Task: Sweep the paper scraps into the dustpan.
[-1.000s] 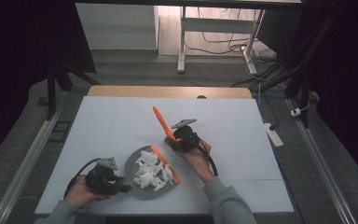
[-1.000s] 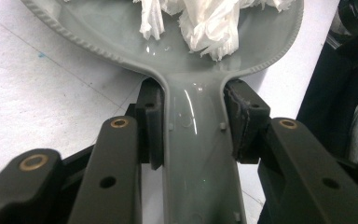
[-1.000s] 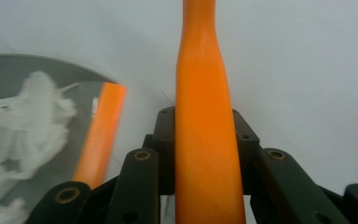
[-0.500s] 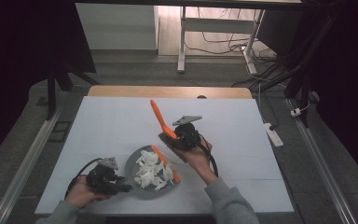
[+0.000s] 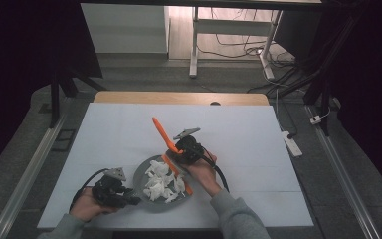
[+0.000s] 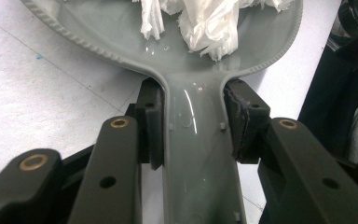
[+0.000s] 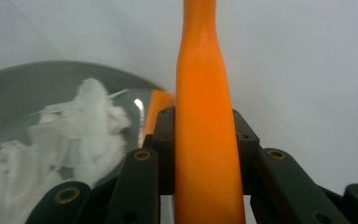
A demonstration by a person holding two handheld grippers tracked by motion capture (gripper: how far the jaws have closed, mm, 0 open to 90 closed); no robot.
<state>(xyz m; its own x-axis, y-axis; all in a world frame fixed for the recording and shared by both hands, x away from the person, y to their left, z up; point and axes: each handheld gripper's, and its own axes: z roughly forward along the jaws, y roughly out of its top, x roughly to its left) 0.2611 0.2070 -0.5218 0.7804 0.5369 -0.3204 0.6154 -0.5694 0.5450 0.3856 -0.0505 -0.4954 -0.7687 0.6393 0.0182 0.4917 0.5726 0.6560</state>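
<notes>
A grey pan (image 5: 142, 174) holding crumpled white paper (image 5: 161, 181) sits near the table's front edge. My left gripper (image 5: 129, 200) is shut on the pan's handle (image 6: 198, 154), its pads (image 6: 151, 126) pressing both sides, with the paper (image 6: 205, 23) just beyond. My right gripper (image 5: 175, 149) is shut on an orange utensil (image 5: 160, 130) that sticks up and away to the left, above the pan's far right rim. The utensil's handle (image 7: 203, 70) runs between the jaws of the right gripper (image 7: 205, 140), the paper (image 7: 74, 135) to its left. A second orange piece (image 5: 179, 177) lies across the pan's right side.
The white tabletop (image 5: 258, 134) stretches wide behind and to the right of the pan, ending in a wooden strip (image 5: 179, 98) at the far side. A power strip (image 5: 291, 142) lies off the table's right edge. The front edge is close to both hands.
My right hand has shifted left toward the pan with the orange utensil, whose far tip has swung left. The left gripper and pan stayed put.
</notes>
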